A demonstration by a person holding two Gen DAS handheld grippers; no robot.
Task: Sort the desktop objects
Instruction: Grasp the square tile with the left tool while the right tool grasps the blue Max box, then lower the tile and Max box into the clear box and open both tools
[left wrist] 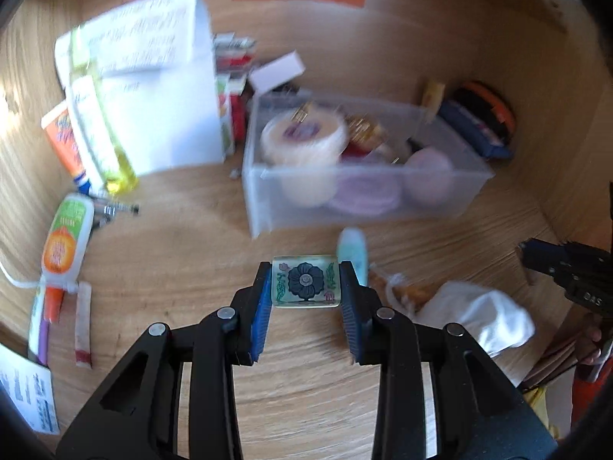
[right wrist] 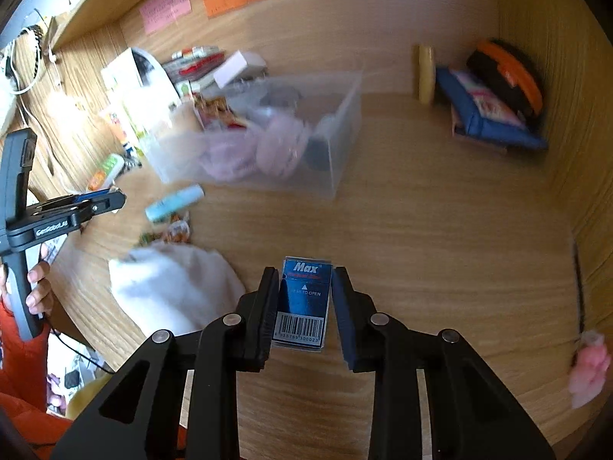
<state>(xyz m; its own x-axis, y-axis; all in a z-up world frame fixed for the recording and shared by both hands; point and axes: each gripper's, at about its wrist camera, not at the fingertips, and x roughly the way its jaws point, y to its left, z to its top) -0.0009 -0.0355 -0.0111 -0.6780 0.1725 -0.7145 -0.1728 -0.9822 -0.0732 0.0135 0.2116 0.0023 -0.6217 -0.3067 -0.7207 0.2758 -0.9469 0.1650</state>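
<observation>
While seemingly pinched: tile [left wrist: 305,282] between fingers [left wrist: 261,306].

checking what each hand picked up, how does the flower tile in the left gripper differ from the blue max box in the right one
The flower tile is pale green and nearly square; the blue Max box is dark blue and longer than wide. The tile bears a dark flower drawing; the box bears printed words and a barcode. The tile sits at the left gripper tips; the box reaches deeper into the right gripper. Both are small, flat and clamped.
</observation>
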